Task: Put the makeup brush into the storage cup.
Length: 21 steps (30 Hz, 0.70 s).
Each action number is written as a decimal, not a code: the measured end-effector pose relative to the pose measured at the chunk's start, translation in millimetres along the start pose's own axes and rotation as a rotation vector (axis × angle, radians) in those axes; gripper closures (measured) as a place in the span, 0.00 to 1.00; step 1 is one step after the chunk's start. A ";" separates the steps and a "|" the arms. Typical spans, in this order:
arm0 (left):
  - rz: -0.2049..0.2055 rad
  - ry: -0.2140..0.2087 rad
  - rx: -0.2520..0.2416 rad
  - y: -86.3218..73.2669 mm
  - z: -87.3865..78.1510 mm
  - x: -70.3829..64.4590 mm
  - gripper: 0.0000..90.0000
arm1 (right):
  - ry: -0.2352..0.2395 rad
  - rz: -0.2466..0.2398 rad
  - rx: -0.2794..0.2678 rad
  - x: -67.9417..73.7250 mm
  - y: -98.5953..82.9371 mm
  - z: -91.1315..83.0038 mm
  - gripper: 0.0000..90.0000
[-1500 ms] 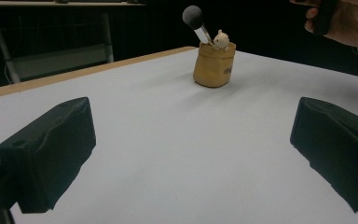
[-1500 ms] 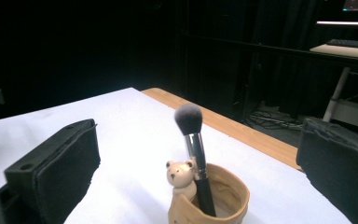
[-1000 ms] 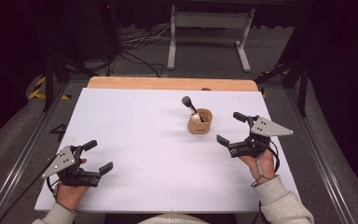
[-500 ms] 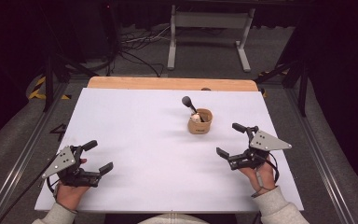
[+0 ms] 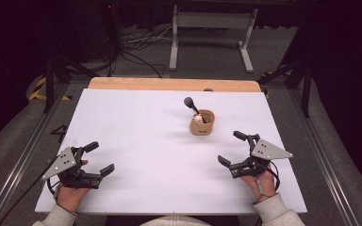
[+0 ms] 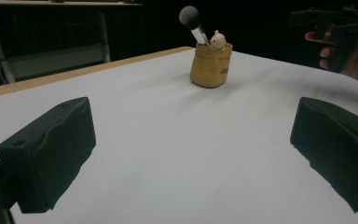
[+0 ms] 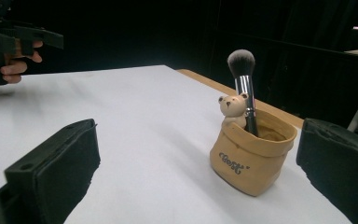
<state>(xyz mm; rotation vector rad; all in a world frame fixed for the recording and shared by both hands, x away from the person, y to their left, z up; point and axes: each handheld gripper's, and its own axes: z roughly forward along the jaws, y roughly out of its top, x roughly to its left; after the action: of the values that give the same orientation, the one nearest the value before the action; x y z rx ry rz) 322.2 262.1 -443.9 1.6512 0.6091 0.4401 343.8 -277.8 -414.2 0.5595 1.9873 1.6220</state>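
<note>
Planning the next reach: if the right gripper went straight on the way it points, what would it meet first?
Probably the tan pouch holder with its brush, lying just ahead between the right gripper's open jaws.

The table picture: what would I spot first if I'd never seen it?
Probably the little tan pot toward the far right of the white table, with a tiny bear peeking over its rim and a fluffy makeup brush standing in it. Next, the two black claws near the front edge: the left claw and right claw, both wide open.
</note>
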 end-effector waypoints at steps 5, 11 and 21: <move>0.003 -0.022 0.004 0.6 0.1 -0.3 0.01 | 0.001 0.001 -0.004 4.3 -6.8 2.4 0.00; -0.010 -0.026 -0.002 0.2 -0.1 -0.2 0.00 | 0.014 0.006 0.010 7.1 -13.9 4.9 0.00; -0.020 -0.047 0.001 -1.7 2.7 1.6 0.01 | 0.017 0.022 0.019 7.5 -21.7 7.3 0.00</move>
<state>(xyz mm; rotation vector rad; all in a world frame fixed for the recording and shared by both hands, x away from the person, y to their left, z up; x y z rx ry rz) 324.8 261.2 -446.1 1.6503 0.5903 0.3862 342.5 -271.9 -437.6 0.5780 2.0180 1.6273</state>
